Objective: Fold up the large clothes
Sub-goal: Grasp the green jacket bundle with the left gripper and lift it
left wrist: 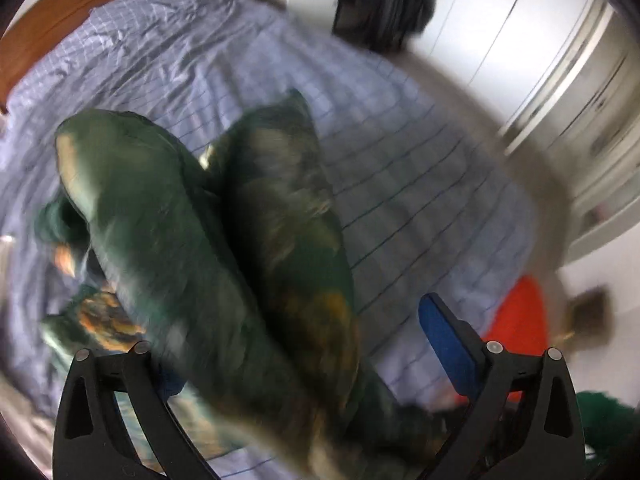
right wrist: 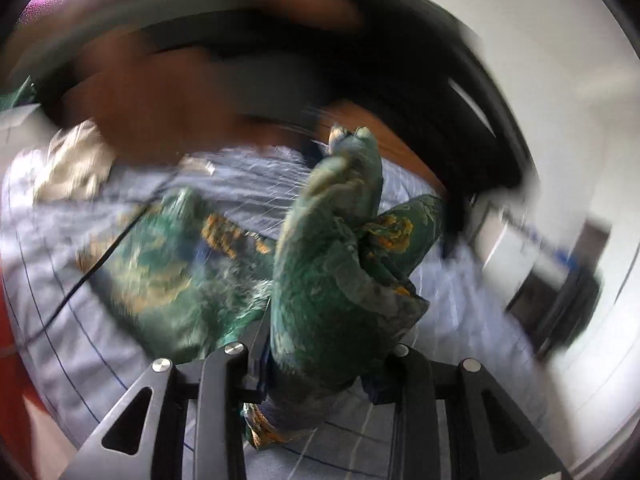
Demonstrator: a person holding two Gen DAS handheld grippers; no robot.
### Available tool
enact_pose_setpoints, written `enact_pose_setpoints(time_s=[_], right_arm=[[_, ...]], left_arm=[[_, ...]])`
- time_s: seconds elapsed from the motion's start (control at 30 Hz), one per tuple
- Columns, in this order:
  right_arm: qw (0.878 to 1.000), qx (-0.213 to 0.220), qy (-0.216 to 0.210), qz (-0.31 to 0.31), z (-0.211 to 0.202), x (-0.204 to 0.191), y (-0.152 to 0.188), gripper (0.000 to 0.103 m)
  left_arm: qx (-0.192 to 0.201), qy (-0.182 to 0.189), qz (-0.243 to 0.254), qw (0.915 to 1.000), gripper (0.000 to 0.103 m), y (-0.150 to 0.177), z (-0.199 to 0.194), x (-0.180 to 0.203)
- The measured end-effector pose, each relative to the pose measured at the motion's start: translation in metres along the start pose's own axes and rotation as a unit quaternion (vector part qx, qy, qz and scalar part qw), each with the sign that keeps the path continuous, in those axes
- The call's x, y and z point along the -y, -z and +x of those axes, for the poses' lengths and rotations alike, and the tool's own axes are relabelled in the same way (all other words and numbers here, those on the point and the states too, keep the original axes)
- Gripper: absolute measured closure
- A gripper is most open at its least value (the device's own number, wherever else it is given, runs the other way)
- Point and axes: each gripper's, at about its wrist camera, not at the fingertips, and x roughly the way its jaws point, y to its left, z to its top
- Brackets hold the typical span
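Note:
A large dark green garment with orange and cream patterning hangs bunched above the bed. In the left wrist view it drapes between my left gripper's spread fingers; the blue pad on the right finger is bare and stands apart from the cloth. In the right wrist view my right gripper is shut on a thick bunch of the green garment, which rises up ahead of the fingers. More of the same cloth lies spread on the bed to the left. Both views are blurred by motion.
The bed has a light blue checked cover and a wooden headboard. White wardrobes and a dark chair stand beyond it. An orange item lies by the bed's edge. A beige cloth lies on the bed.

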Motion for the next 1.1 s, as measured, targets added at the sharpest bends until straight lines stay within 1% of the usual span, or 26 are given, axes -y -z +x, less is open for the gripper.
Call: enact_pose_setpoints(time_s=[0.03, 0.07, 0.1, 0.13, 0.17, 0.2, 0.27, 0.3, 0.33, 0.37, 0.4, 0.43, 0.47, 0.53, 0.57, 0.6, 0.67, 0.7, 0.73, 0.77, 0.9, 1.0, 1.03, 1.07, 1.1], right_arm=[[1.000, 0.002, 0.004, -0.023, 0.000, -0.010, -0.001, 0.070], [0.999, 0.004, 0.007, -0.041, 0.000, -0.019, -0.001, 0.070], [0.999, 0.005, 0.008, -0.047, 0.001, -0.023, -0.003, 0.070], [0.999, 0.005, 0.008, -0.049, 0.002, -0.025, -0.003, 0.070], [0.999, 0.000, 0.002, -0.042, 0.003, -0.023, -0.003, 0.069], [0.999, -0.003, -0.013, -0.031, 0.003, -0.018, -0.002, 0.060], [0.999, 0.004, -0.048, 0.002, -0.005, 0.000, -0.001, 0.047], [0.997, 0.007, -0.071, 0.017, -0.010, 0.007, -0.001, 0.044], [0.994, 0.007, -0.097, 0.041, -0.016, 0.017, 0.000, 0.043], [0.990, 0.005, -0.120, 0.068, -0.021, 0.028, 0.002, 0.043], [0.986, 0.002, -0.138, 0.090, -0.023, 0.035, 0.003, 0.043], [0.981, -0.005, -0.156, 0.115, -0.021, 0.045, 0.006, 0.043], [0.977, -0.015, -0.165, 0.135, -0.017, 0.053, 0.007, 0.043], [0.971, -0.037, -0.174, 0.157, -0.002, 0.063, 0.010, 0.046], [0.969, -0.047, -0.179, 0.164, 0.009, 0.064, 0.009, 0.050], [0.966, -0.053, -0.187, 0.170, 0.017, 0.066, 0.007, 0.057], [0.957, -0.063, -0.214, 0.183, 0.038, 0.067, -0.001, 0.059], [0.954, -0.065, -0.226, 0.186, 0.042, 0.069, -0.004, 0.062], [0.952, -0.070, -0.237, 0.183, 0.052, 0.064, -0.009, 0.065], [0.950, -0.075, -0.245, 0.179, 0.061, 0.052, -0.013, 0.066], [0.938, -0.084, -0.289, 0.173, 0.094, 0.028, -0.032, 0.066], [0.929, -0.084, -0.320, 0.168, 0.113, 0.013, -0.043, 0.066], [0.926, -0.094, -0.329, 0.161, 0.121, 0.007, -0.044, 0.066], [0.925, -0.114, -0.330, 0.150, 0.133, -0.001, -0.041, 0.066], [0.925, -0.131, -0.325, 0.145, 0.143, -0.006, -0.035, 0.067]], left_arm=[[-0.005, -0.023, 0.009, 0.9997, 0.005, 0.002, 0.003, 0.002], [-0.007, -0.051, 0.016, 0.9985, 0.025, 0.005, 0.005, 0.002], [-0.008, -0.078, 0.016, 0.9968, 0.058, 0.006, 0.008, 0.000], [-0.012, -0.078, 0.012, 0.9968, 0.063, 0.008, 0.011, -0.006], [-0.007, -0.055, 0.002, 0.9984, 0.070, 0.010, 0.009, -0.014], [0.001, -0.039, -0.008, 0.9992, 0.073, 0.014, 0.004, -0.025], [0.015, -0.031, -0.028, 0.9990, 0.074, 0.020, -0.009, -0.046], [0.023, -0.026, -0.040, 0.9986, 0.074, 0.026, -0.017, -0.063], [0.028, -0.021, -0.049, 0.9982, 0.074, 0.031, -0.022, -0.074], [0.035, -0.013, -0.063, 0.9973, 0.074, 0.040, -0.031, -0.094], [0.042, -0.008, -0.079, 0.9959, 0.074, 0.051, -0.040, -0.113], [0.047, -0.006, -0.089, 0.9949, 0.074, 0.057, -0.044, -0.125], [0.054, -0.003, -0.104, 0.9931, 0.073, 0.069, -0.050, -0.143], [0.064, 0.002, -0.131, 0.9893, 0.073, 0.090, -0.056, -0.173], [0.068, 0.001, -0.146, 0.9869, 0.073, 0.100, -0.056, -0.189], [0.072, -0.001, -0.159, 0.9847, 0.073, 0.109, -0.055, -0.204], [0.075, -0.005, -0.177, 0.9813, 0.072, 0.132, -0.056, -0.222], [0.076, -0.005, -0.189, 0.9791, 0.072, 0.145, -0.055, -0.232], [0.076, -0.004, -0.197, 0.9774, 0.072, 0.152, -0.054, -0.238], [0.078, 0.000, -0.210, 0.9746, 0.072, 0.163, -0.052, -0.247], [0.085, 0.020, -0.244, 0.9659, 0.069, 0.194, -0.037, -0.265], [0.093, 0.039, -0.255, 0.9616, 0.065, 0.204, -0.021, -0.267], [0.094, 0.043, -0.257, 0.9608, 0.064, 0.207, -0.017, -0.268], [0.092, 0.047, -0.261, 0.9599, 0.062, 0.211, -0.010, -0.268], [0.089, 0.054, -0.263, 0.9592, 0.060, 0.215, -0.006, -0.272]])
